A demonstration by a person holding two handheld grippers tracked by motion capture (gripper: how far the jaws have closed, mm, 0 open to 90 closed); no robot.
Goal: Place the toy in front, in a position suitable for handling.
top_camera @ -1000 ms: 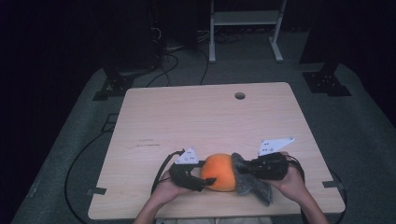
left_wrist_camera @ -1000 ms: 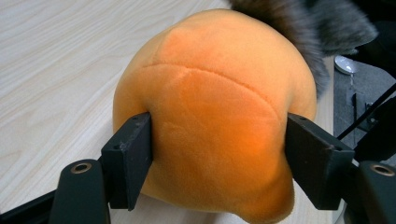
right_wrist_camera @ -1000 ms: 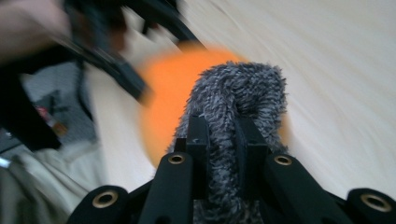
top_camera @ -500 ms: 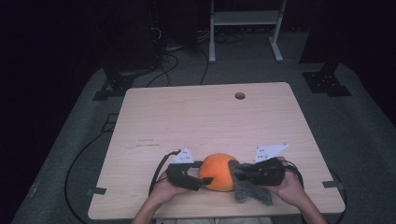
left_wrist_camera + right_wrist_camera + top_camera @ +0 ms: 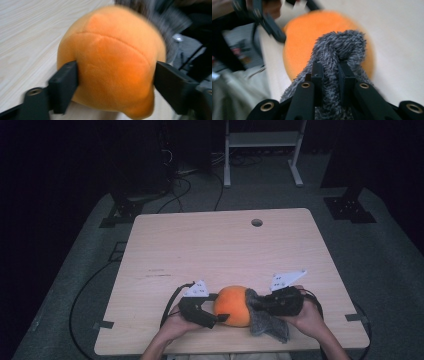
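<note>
Since a second ago my right tool point(image 5: 260, 303) has sunk slightly; my left tool's point(image 5: 220, 312) jaws have just been opening, yet they flank the orange plush ball point(image 5: 234, 305) and touch its sides. Right tool is clamped on the grey fuzzy cloth point(image 5: 337, 50), draped against the ball near the bench's point(image 5: 220, 250) front edge. Both look light and squashy; I'd grip the ball across its middle.
</note>
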